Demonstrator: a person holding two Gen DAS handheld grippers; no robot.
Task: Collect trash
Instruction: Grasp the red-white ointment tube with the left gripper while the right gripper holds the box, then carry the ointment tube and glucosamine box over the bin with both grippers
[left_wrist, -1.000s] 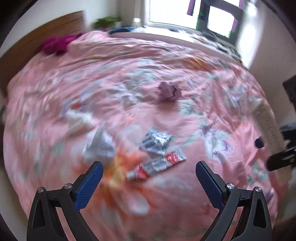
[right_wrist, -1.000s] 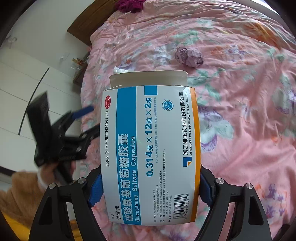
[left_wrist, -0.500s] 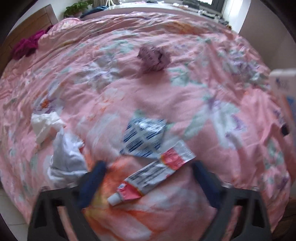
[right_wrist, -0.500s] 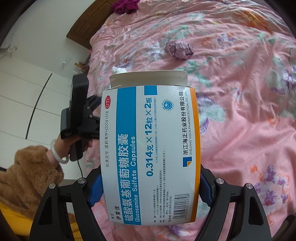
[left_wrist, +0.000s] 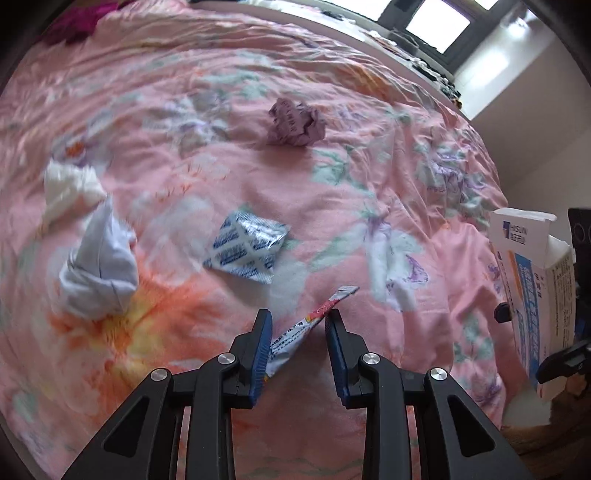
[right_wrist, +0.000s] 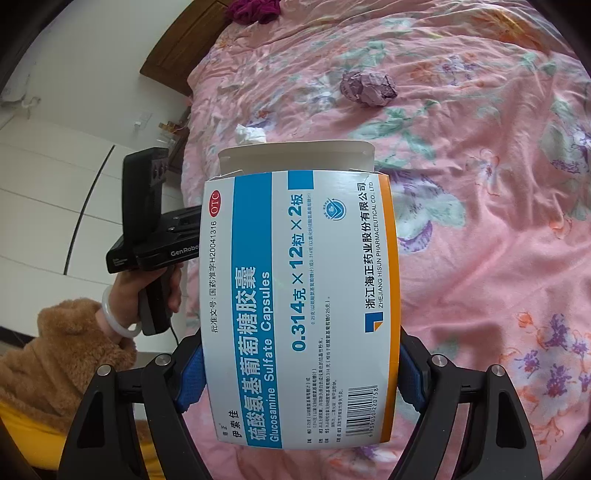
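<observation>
Straddling the ointment tube (left_wrist: 312, 332) with left gripper (left_wrist: 297, 317), fingers narrowed but maybe not pinching; tube's long axis pointing toward one o'clock. Clamping medicine box (right_wrist: 299, 306) in right gripper (right_wrist: 299, 373).

Pink floral bedspread (left_wrist: 369, 184) (wooden headboard (right_wrist: 177, 48) behind).

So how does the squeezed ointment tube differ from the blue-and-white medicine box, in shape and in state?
The flattened red-and-white ointment tube is thin and crumpled; the blue-and-white cardboard medicine box is broad and rigid. The tube sits tilted between the left gripper; the box stands upright in the right gripper, its top flap open. Both are medicine packaging, held over the pink floral quilt.
</observation>
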